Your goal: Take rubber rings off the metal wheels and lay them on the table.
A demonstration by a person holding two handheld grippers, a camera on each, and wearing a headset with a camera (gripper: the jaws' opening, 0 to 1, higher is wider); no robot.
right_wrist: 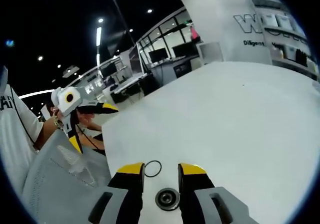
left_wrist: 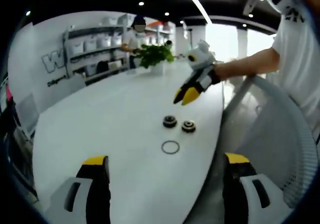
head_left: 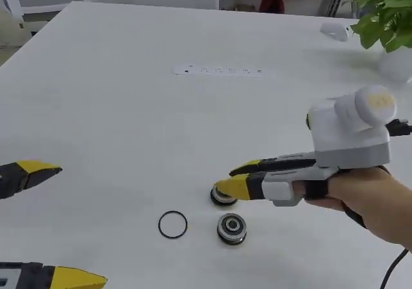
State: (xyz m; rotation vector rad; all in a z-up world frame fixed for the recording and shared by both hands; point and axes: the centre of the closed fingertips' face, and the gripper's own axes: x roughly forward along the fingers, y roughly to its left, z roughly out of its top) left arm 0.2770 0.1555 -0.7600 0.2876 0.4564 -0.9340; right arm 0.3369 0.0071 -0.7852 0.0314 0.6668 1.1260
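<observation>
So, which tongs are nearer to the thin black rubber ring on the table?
Right. The black rubber ring lies a little ahead of the right tongs; the left tongs are farther back.

The left hand-held gripper (left_wrist: 165, 159) occupies the bottom of the frame. Its two yellow-tipped jaws stand wide apart, with nothing gripped between them. Ahead of the jaws, a loose rubber ring (left_wrist: 170, 147) lies flat on the white surface (left_wrist: 115, 119), near frame centre. Just above the ring, two metal wheels sit side by side without touching: the left wheel (left_wrist: 170, 121) and the right wheel (left_wrist: 188, 126). Above the wheels, the right hand-held gripper (left_wrist: 183, 97) hangs over the surface, tips pointing toward the lower left. It is held by a hand (left_wrist: 212, 74) entering from the upper right. A potted plant (left_wrist: 152, 55) stands at the far end of the surface.
</observation>
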